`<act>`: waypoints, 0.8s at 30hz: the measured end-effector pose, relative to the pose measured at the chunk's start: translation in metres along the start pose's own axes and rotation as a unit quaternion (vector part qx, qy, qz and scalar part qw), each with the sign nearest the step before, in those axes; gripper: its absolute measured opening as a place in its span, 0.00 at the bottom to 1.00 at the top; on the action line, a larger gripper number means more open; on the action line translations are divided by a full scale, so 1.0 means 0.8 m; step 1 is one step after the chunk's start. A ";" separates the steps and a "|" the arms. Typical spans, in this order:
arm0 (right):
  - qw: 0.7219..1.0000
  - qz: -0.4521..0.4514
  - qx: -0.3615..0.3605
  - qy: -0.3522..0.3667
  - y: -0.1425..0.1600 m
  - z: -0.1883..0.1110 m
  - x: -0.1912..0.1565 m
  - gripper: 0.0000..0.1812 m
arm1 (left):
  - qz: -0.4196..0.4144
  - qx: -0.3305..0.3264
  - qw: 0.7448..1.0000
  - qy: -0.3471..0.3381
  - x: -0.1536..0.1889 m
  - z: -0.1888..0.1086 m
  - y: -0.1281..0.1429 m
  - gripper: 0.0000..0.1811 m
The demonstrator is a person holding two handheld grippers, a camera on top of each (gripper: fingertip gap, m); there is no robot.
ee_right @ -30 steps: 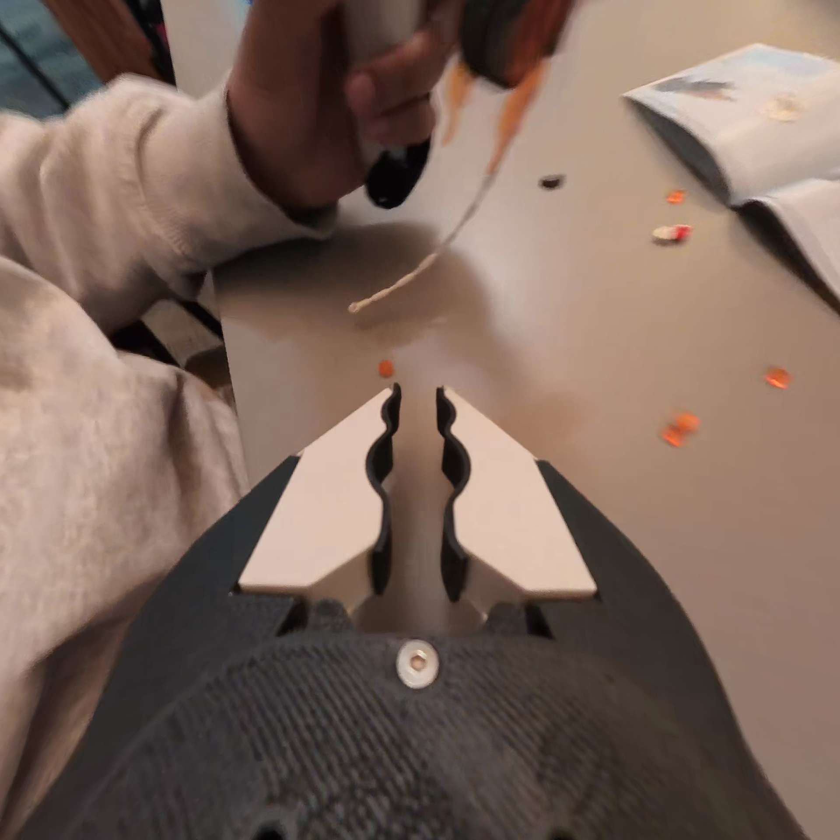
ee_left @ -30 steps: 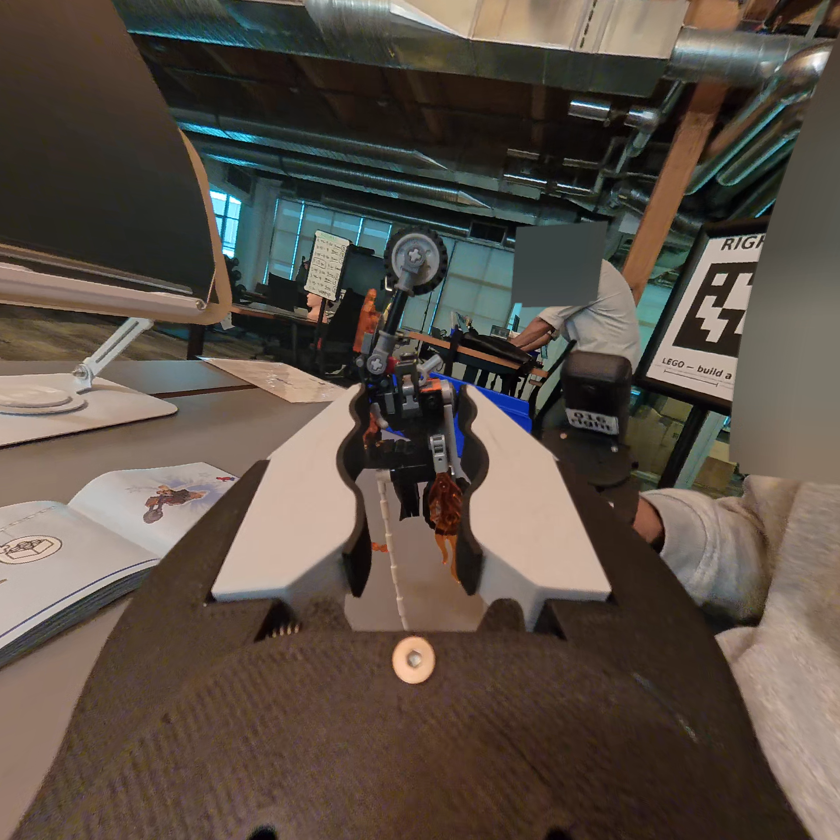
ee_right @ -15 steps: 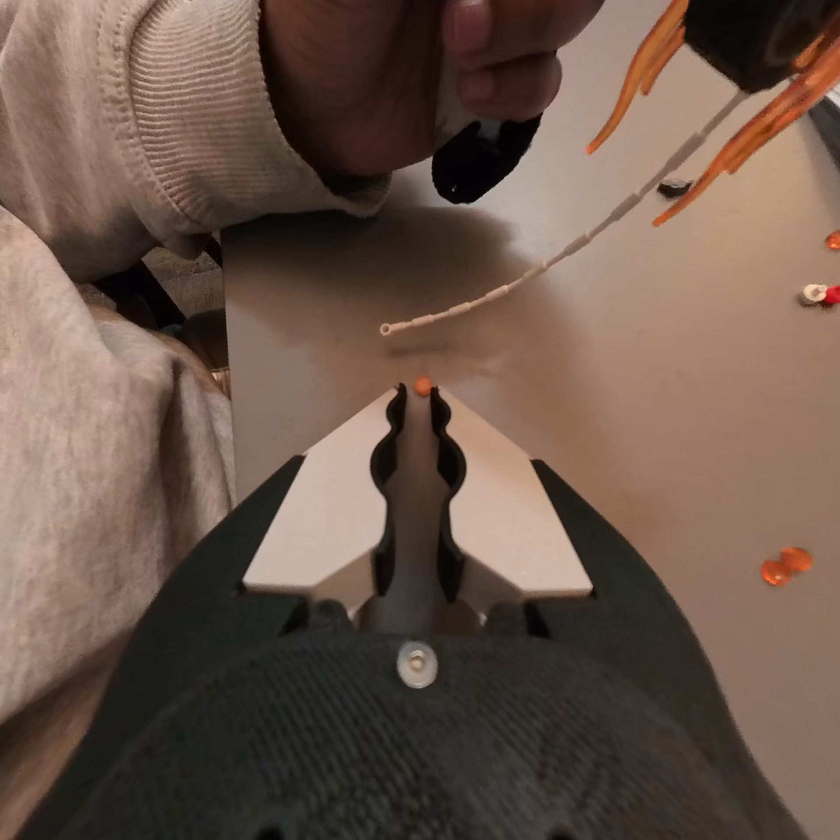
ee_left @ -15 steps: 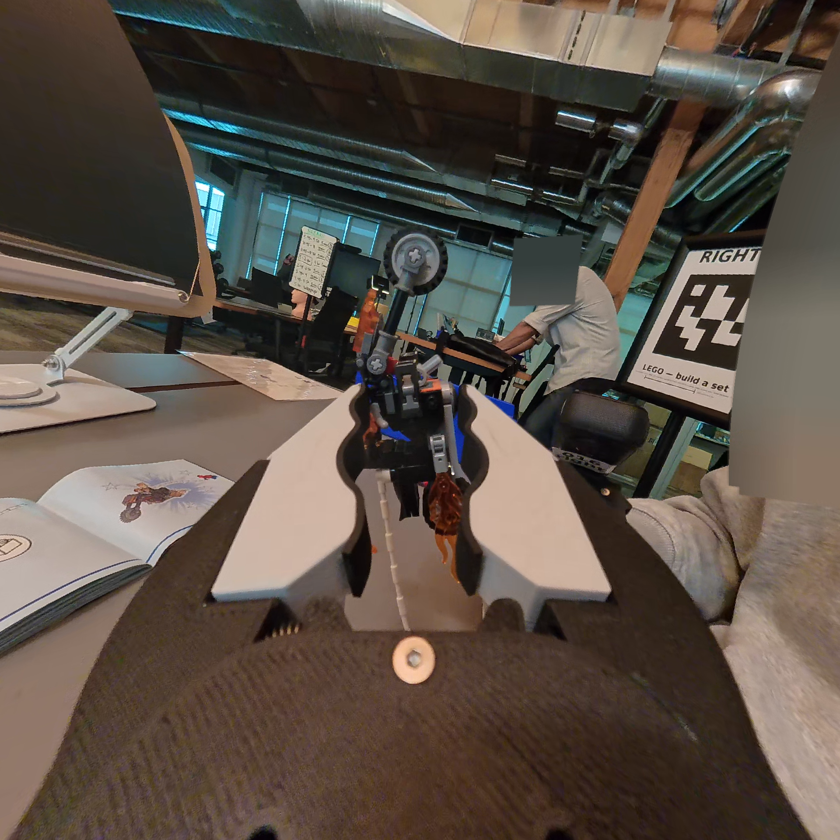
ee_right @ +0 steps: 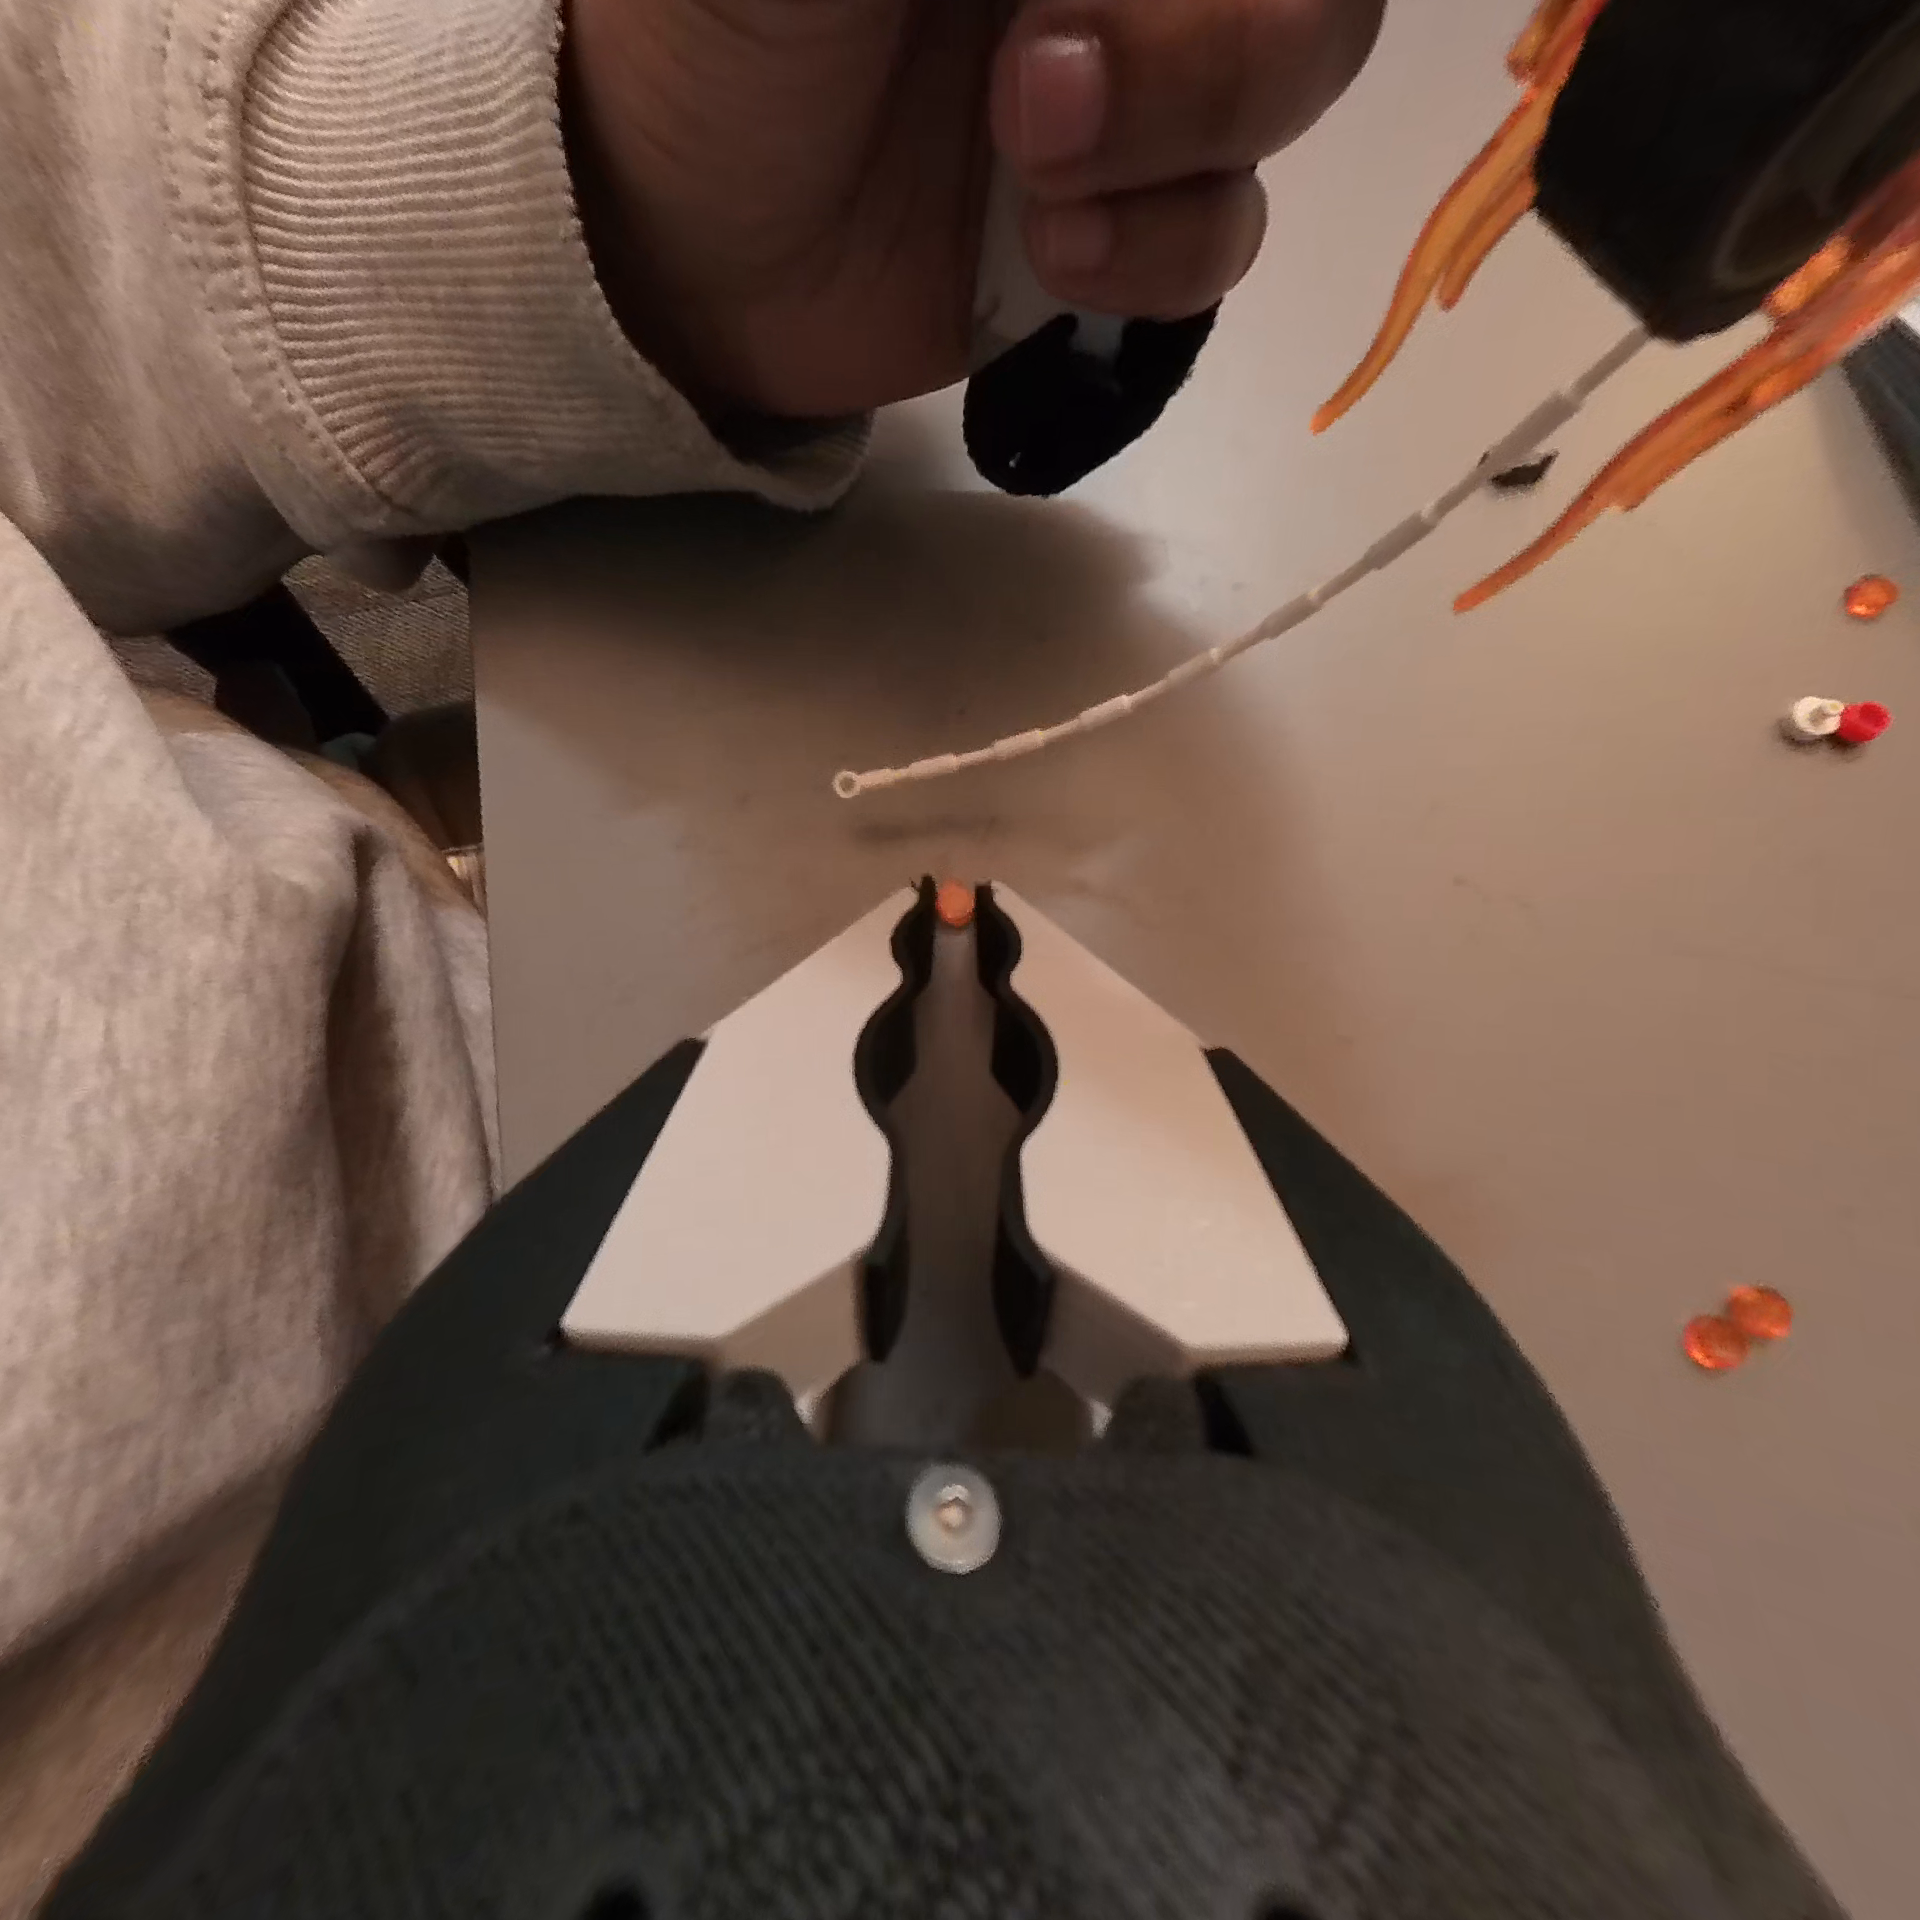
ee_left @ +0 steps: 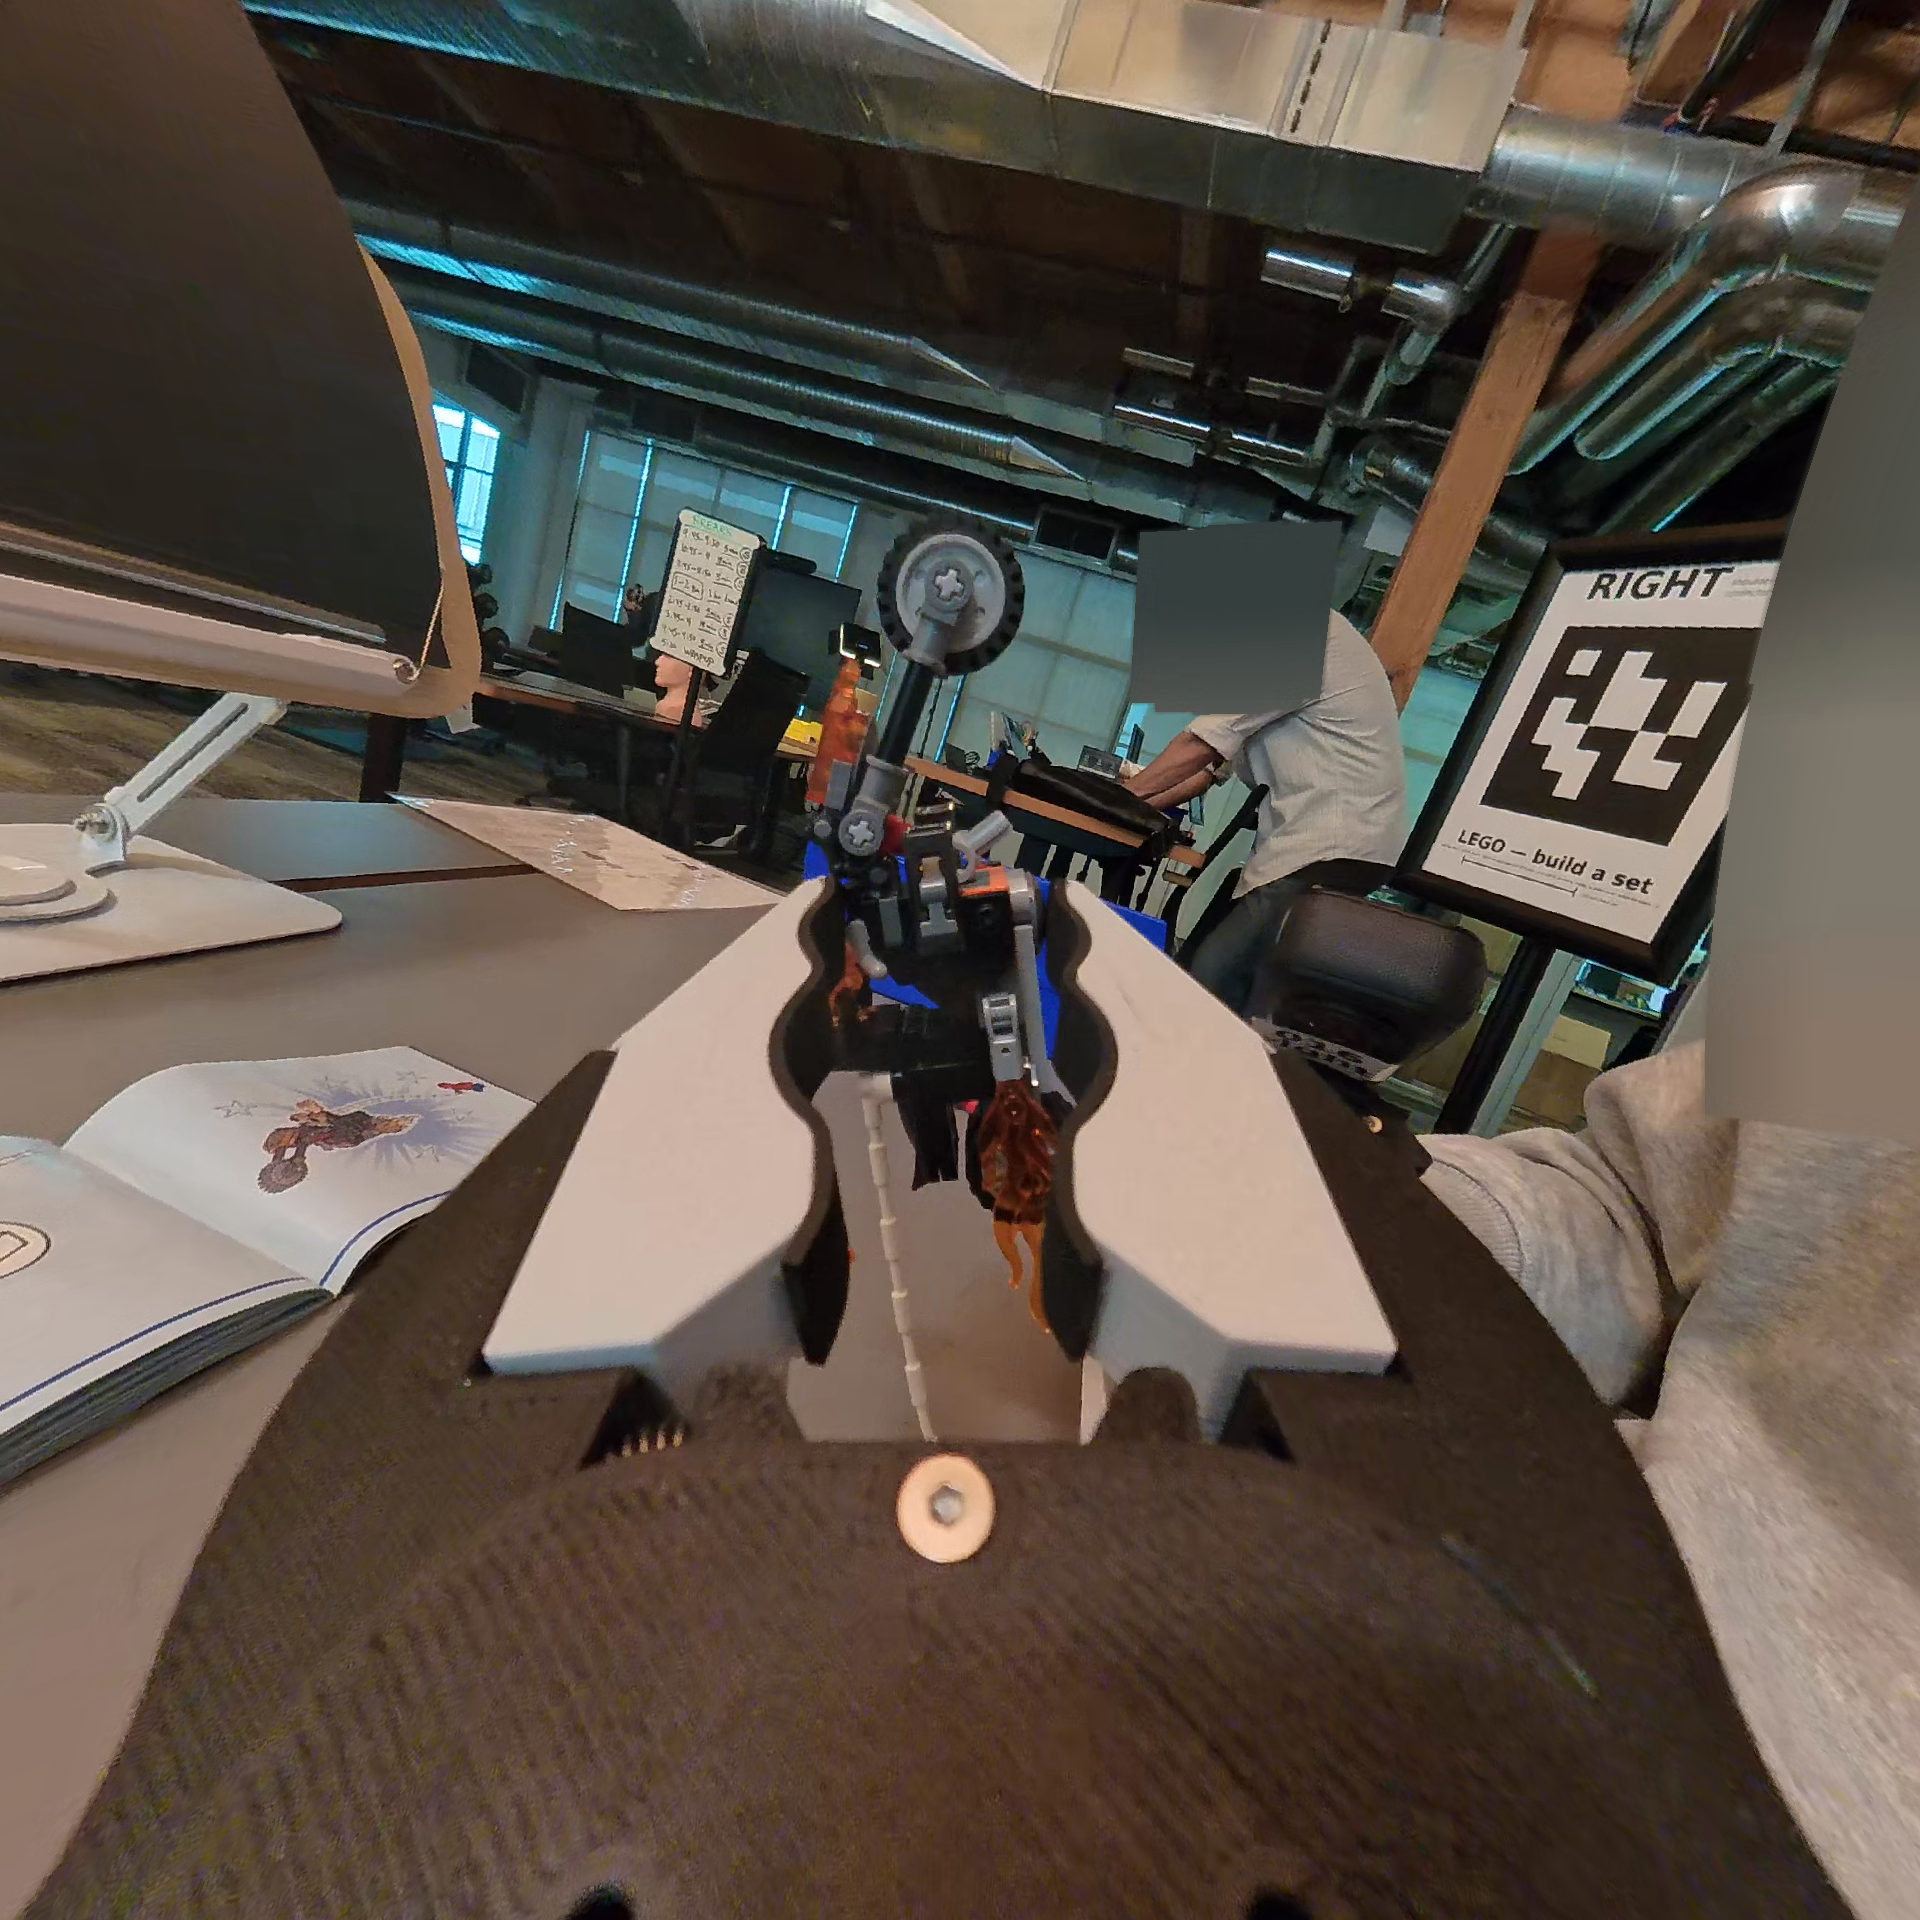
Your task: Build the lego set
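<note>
Stud (ee_right: 954,902), small, round and clear orange, sits pinched at the very tips of the right tool (ee_right: 953,900), low on the desk (ee_right: 1351,1039) near its front edge. Up and to the right, the left tool (ee_left: 940,997) clamps the half-built motorbike (ee_left: 940,914), wheel up, its bumpy white cord (ee_right: 1143,696) and glossy flames (ee_right: 1455,260) dangling toward the stud.
</note>
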State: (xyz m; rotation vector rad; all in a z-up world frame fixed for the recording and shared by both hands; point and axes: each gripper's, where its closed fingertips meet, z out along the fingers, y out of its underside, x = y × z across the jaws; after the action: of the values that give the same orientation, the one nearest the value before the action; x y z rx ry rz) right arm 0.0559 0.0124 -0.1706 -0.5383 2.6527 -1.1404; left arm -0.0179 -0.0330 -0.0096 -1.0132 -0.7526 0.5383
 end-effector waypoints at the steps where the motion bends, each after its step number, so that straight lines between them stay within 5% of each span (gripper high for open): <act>1: 1.000 -0.004 0.000 0.007 0.000 -0.002 0.003 0.03 | -0.002 -0.001 1.000 0.001 0.000 0.000 0.001 0.19; 6: 0.988 -0.061 0.072 0.123 -0.042 -0.067 0.051 0.03 | -0.027 -0.019 0.999 0.024 0.005 0.006 0.011 0.19; 11: 0.929 -0.210 0.154 0.265 -0.115 -0.171 0.084 0.03 | -0.047 -0.050 0.996 0.060 0.018 0.015 0.026 0.19; 18: 0.904 -0.268 0.130 0.306 -0.129 -0.163 0.093 0.03 | 0.012 -0.084 0.995 0.059 0.030 0.022 0.040 0.20; 24: 0.912 -0.235 0.160 0.295 -0.134 -0.169 0.089 0.03 | 0.012 -0.078 0.994 0.071 0.036 0.021 0.037 0.20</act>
State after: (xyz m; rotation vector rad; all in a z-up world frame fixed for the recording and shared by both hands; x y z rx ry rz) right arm -0.0259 0.0041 -0.0034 -0.9171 2.7674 -2.1328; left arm -0.0142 0.0101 -0.0220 -1.1936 -0.6633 0.4278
